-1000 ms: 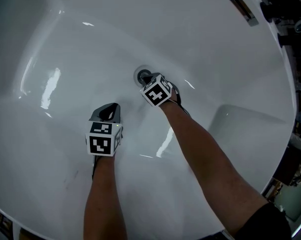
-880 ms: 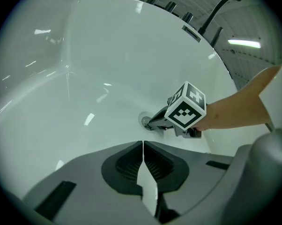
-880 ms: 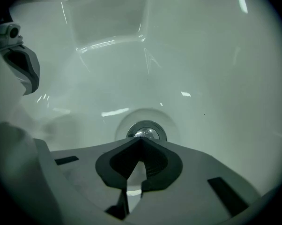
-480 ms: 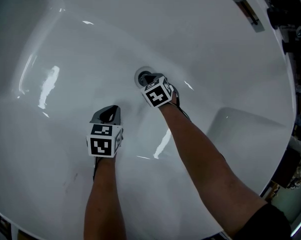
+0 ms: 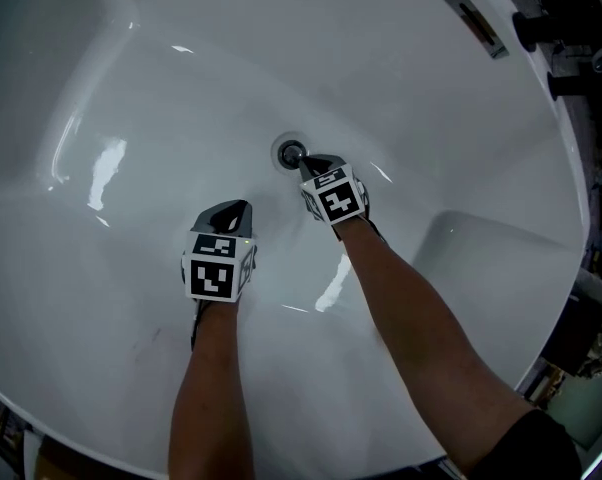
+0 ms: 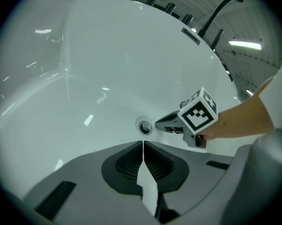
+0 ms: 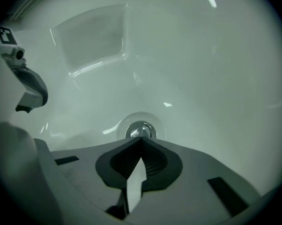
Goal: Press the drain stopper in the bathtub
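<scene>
A round chrome drain stopper sits in the floor of the white bathtub. My right gripper is shut and empty, its tips just beside the stopper's near-right edge. In the right gripper view the stopper lies right past the closed tips of the right gripper. My left gripper is shut too, hovering over the tub floor to the lower left of the drain. From the left gripper view, the stopper is ahead of the left gripper, and the right gripper points at it.
A slotted overflow plate sits on the tub's far right wall. Black faucet fittings stand on the rim beyond it. A moulded recess lies in the tub wall at the right. Clutter shows outside the rim at the far right.
The right gripper has drawn back slightly to the right, off the stopper, which now shows whole. The left gripper has shifted a little to the right and up.
</scene>
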A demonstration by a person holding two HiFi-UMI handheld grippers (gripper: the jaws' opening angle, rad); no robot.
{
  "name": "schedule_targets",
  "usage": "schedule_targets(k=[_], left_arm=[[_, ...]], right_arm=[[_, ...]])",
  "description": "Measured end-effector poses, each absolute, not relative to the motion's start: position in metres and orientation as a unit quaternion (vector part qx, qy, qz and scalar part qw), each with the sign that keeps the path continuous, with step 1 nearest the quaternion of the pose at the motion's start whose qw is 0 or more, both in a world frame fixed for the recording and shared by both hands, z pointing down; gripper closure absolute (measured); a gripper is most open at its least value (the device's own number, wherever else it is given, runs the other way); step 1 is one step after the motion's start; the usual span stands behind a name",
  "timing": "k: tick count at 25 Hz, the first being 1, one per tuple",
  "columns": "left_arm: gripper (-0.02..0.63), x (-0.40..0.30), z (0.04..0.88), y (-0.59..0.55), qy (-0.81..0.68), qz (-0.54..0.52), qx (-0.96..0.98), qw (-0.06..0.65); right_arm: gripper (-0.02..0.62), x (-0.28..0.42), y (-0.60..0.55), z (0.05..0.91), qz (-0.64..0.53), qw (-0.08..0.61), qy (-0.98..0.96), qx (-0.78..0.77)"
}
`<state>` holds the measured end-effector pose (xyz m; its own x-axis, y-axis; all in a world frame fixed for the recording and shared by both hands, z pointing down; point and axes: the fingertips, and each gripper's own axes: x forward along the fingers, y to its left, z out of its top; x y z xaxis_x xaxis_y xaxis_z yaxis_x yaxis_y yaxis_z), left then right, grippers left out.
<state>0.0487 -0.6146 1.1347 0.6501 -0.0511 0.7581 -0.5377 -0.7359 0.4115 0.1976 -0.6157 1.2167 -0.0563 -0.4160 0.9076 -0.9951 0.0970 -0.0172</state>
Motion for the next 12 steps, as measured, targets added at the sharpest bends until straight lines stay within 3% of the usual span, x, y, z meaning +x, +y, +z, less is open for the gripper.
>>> schedule_targets(k=[3, 7, 12], left_arm=[[0.583, 0.048, 1.1, -0.624, -0.186, 0.363, 0.854, 0.324], [0.583, 0.043, 1.037, -0.635, -0.205, 0.328, 0.862, 0.328], [0.583, 0.026, 0.944, -0.621, -0.21, 0.33, 0.87, 0.302]], right_arm=[[0.58, 0.201, -0.583, 1.181, 0.384, 0.336, -0.611, 0.606], [0.581, 0.189, -0.555, 1.096, 0.405, 0.207, -0.602, 0.656], [0.581, 0.163, -0.518, 0.974, 0.392, 0.189, -0.634, 0.639]])
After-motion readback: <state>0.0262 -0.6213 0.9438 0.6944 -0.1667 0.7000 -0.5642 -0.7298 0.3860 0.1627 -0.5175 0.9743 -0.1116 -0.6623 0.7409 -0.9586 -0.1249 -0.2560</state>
